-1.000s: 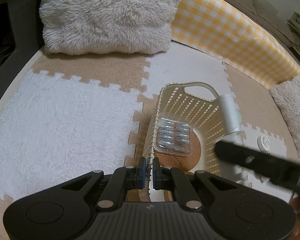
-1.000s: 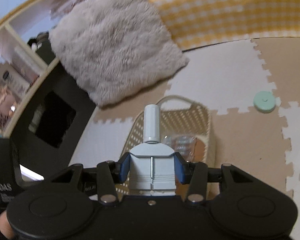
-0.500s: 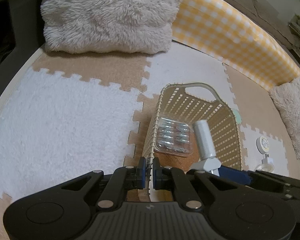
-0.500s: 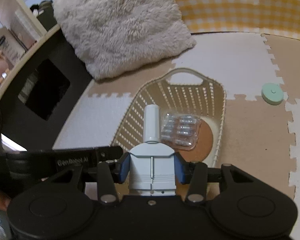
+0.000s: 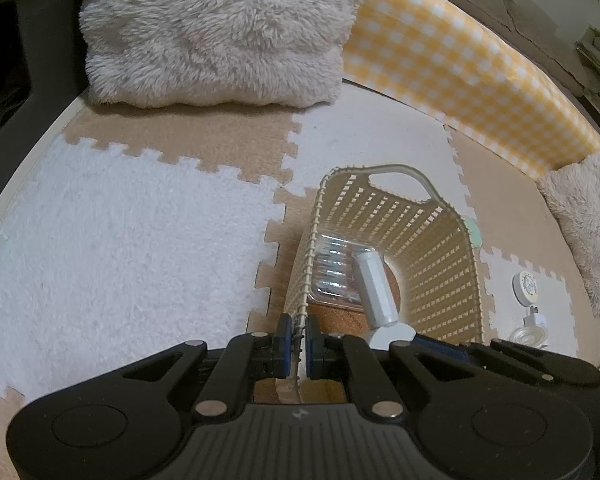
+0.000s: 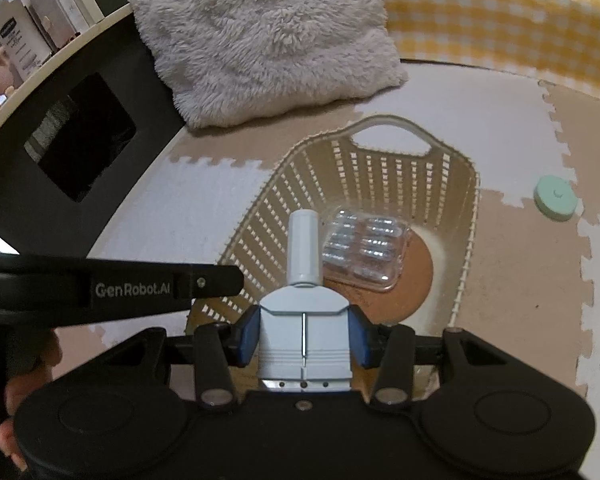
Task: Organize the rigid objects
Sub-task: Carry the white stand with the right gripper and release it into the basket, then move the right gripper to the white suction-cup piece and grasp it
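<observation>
From the left wrist camera, the left gripper (image 5: 296, 340) has its jaws pinched shut on the near rim of the cream basket (image 5: 440, 264). The basket sits on the puzzle floor mat (image 5: 120, 248), and a wide white part of the mat lies open to the left of it. Inside the basket a clear blister pack (image 5: 334, 272) lies on a brown cork disc (image 5: 340, 316), and the pale grey bottle (image 5: 374, 288) leans in over them from the right, so the inside is tight. A fluffy pillow (image 5: 216, 28) and a yellow checked cushion (image 5: 460, 68) close off the far side. To the right of the basket, on the mat, are a small round white thing (image 5: 526, 286) and a white plug (image 5: 536, 322). From the right wrist camera, the right gripper (image 6: 304, 338) has its jaws clamped on the wide body of the pale grey bottle (image 6: 305, 320), which points forward over the basket (image 6: 466, 248). The blister pack (image 6: 364, 248) lies just right of the bottle's cap. The left gripper's black arm (image 6: 140, 288) crosses in from the left and touches the basket's near left side. A mint green disc (image 6: 555, 197) lies on the mat, apart from the basket on the right.
</observation>
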Available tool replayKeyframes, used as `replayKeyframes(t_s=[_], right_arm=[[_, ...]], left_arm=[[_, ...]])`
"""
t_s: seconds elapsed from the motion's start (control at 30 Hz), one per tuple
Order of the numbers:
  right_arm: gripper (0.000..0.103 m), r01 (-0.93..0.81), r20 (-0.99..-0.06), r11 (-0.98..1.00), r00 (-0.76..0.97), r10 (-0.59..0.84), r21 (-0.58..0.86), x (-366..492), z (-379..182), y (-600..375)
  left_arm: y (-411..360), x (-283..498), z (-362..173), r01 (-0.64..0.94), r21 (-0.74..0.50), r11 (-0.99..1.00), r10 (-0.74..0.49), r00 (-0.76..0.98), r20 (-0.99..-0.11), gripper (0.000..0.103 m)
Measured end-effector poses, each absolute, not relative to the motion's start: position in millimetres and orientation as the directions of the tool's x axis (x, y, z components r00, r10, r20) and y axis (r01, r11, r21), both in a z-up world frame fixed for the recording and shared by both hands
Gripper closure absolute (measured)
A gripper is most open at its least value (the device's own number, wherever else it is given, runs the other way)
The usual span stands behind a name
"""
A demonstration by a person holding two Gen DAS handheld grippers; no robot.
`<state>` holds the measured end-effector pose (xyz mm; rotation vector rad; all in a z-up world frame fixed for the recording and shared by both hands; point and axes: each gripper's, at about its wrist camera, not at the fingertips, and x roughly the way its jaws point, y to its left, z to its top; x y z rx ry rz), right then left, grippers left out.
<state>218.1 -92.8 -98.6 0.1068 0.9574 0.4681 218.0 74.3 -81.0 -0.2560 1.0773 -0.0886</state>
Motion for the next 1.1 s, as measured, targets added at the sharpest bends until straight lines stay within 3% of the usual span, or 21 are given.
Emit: replayKeyframes(t_s=[1.1], right_arm=[[0.054, -0.305, -0.767, 0.885, 0.448, 0.459, 0.351, 220, -114, -77]], left_arm=[[75, 218, -82, -0.051, -0.251, 0.967, -0.198, 0.47, -0.86, 0.097]])
